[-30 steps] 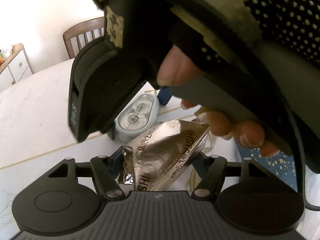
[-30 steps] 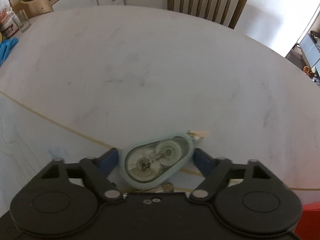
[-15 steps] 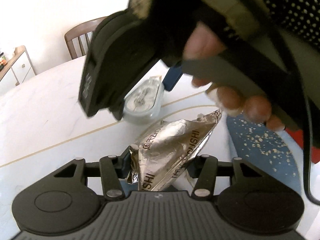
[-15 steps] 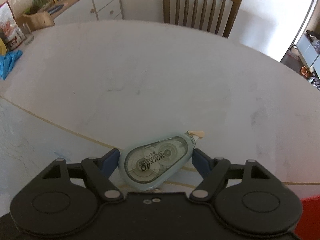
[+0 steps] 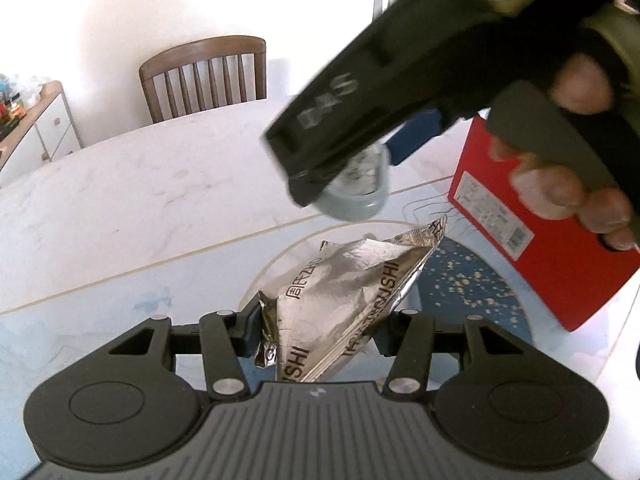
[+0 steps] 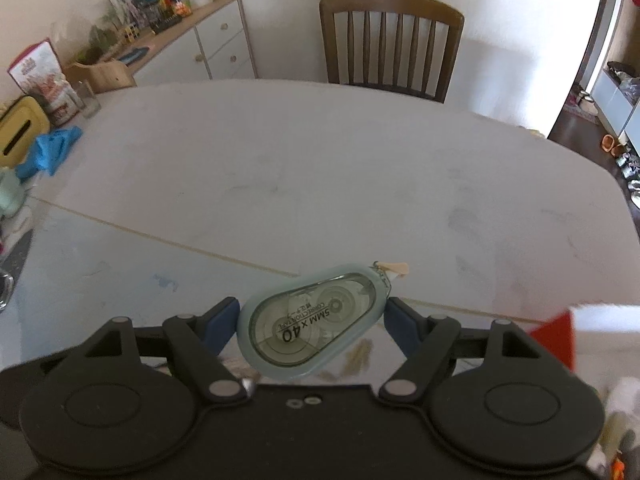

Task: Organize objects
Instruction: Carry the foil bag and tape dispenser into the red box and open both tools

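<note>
Both grippers have risen from the tabletop (image 6: 320, 168) since the earlier frames, each carrying its object up with it. Jaws of the left gripper (image 5: 320, 330) have just been closing and now pinch a crumpled silver foil packet (image 5: 352, 292), which stands up between the blue pads and hangs clear of a blue speckled plate (image 5: 472, 280) below. Jaws of the right gripper (image 6: 310, 322) are clamped wide on a pale blue correction tape dispenser (image 6: 316, 326), held lengthwise across the pads, its tip pointing to the right in the right wrist view. From the left wrist view, that dispenser and the right hand (image 5: 560, 152) float above and beyond the packet — well off the tabletop.

To do this carry well, I judge, keep both grips firm and level: the foil is slippery and may crumple through, and the dispenser is held only by its ends, so it could pivot. Move each to its place without the hands crossing.

Counted: one foil packet, one tape dispenser, one plate, one red box (image 5: 540, 240) just beyond the plate, one wooden chair (image 6: 392, 48) at the far edge. Items at the left edge of the right wrist view — possibly a glass and a blue cloth — are too blurred to count.
</note>
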`<state>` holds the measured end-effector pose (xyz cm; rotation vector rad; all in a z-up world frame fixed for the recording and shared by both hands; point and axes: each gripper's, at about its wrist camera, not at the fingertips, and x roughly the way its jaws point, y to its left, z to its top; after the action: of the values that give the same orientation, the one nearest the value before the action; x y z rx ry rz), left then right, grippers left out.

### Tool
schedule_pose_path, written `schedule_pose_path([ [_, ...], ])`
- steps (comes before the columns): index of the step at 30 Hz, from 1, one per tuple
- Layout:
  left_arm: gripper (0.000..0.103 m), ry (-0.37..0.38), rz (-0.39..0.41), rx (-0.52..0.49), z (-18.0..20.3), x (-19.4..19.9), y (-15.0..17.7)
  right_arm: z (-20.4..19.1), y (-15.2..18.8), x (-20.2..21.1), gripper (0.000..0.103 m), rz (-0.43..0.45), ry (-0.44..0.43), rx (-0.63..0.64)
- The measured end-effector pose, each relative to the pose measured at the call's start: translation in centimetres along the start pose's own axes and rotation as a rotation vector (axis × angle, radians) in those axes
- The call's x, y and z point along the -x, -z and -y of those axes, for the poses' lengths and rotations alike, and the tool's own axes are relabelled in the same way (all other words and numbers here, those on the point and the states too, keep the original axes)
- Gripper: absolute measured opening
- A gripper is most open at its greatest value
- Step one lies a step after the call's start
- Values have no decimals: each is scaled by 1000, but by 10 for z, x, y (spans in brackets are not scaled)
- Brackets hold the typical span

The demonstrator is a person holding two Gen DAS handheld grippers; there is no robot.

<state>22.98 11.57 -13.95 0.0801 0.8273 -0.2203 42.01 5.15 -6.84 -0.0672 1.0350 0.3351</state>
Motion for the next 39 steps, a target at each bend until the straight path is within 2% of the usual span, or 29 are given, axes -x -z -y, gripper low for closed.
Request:
schedule_pose_path([
  [1,51,-2,-2,3,-16,9,-7,1,3,7,78,4,-8,-1],
  [4,51,-4,-3,14,-20,31,-13,5,12,28,78,21,-18,9],
  [8,51,-14,-4,34,-8,37,-9,13,25,46,78,43,-33,11],
  [18,51,-34,12,18,33,89,-27,45,68,105,78,97,-57,26],
  [27,51,-19,13,-13,90,90,-41,102,109,143,78,116,-21,-2],
  [39,51,21,10,-74,177,55,-71,192,152,167,78,123,36,-68],
])
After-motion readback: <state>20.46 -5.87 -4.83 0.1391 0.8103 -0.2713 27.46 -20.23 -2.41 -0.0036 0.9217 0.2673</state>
